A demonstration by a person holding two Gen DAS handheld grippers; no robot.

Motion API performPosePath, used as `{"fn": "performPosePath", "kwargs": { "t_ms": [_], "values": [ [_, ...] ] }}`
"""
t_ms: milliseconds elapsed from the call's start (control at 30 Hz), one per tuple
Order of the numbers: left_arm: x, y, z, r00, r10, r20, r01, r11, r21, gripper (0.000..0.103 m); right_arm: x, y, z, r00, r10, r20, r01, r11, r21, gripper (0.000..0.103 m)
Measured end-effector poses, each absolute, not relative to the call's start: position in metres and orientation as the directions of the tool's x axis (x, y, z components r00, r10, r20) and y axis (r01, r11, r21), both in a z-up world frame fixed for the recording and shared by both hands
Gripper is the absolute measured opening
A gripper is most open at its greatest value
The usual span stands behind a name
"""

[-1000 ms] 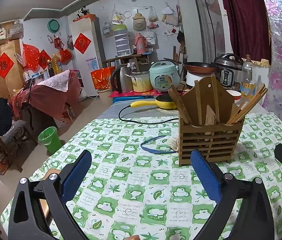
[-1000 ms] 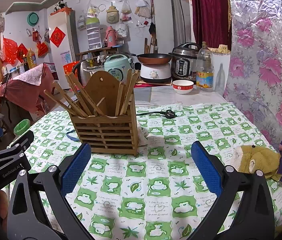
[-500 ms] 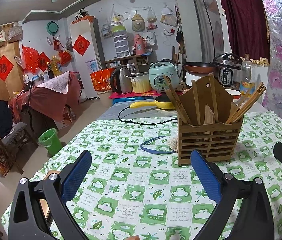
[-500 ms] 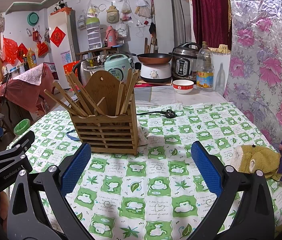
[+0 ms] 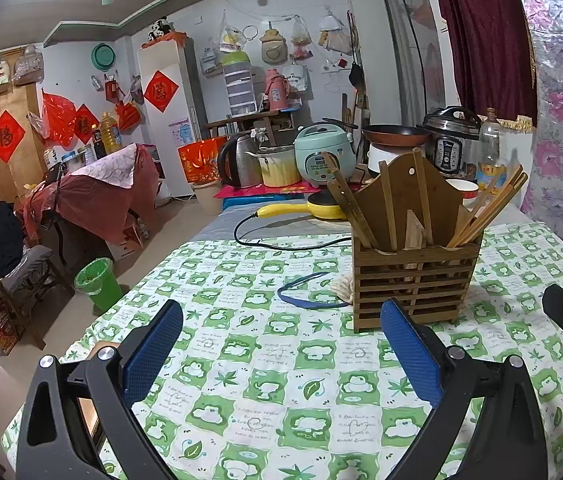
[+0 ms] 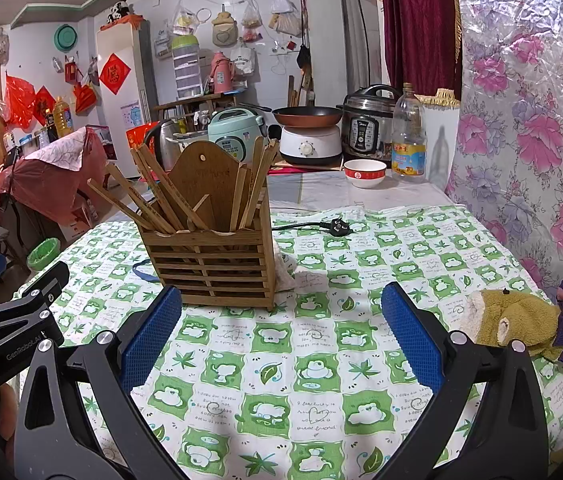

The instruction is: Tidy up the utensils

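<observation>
Left gripper (image 5: 281, 352): jaws spread wide, nothing between the blue pads (image 5: 152, 350), hovering over the green-and-white checked tablecloth (image 5: 265, 392). A blue band (image 5: 305, 292) lies on the cloth ahead, just left of the slatted bamboo utensil holder (image 5: 415, 280). The holder stands upright on the cloth, ahead and right of centre in the left view; wooden chopsticks (image 5: 485, 208) lean out of its compartments.

Right gripper (image 6: 281, 344): jaws also spread wide, empty. The holder sits just beyond its left pad (image 6: 149, 340), chopsticks fanning left and upward. Black power plug (image 6: 339, 226) lies behind the holder. Stuffed toy (image 6: 513, 322) on the cloth at far right, near the floral wall covering (image 6: 541, 120).
</observation>
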State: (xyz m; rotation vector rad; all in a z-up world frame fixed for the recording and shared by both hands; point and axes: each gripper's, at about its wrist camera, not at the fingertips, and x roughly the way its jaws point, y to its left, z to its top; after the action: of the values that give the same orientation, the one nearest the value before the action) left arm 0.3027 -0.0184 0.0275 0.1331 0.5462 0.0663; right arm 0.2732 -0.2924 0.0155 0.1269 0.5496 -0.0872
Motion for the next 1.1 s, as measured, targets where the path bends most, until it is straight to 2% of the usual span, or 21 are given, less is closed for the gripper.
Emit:
{"fn": "performPosePath", "kwargs": {
  "t_ms": [1100],
  "values": [
    [0.2994,-0.0189,0.0288,0.865,0.101,-0.491,-0.019,0.986,0.168,0.097,0.2735,-0.2926,0.0159,0.849,-0.048,-0.526,0.116,0.989,0.097,0.097]
  ]
}}
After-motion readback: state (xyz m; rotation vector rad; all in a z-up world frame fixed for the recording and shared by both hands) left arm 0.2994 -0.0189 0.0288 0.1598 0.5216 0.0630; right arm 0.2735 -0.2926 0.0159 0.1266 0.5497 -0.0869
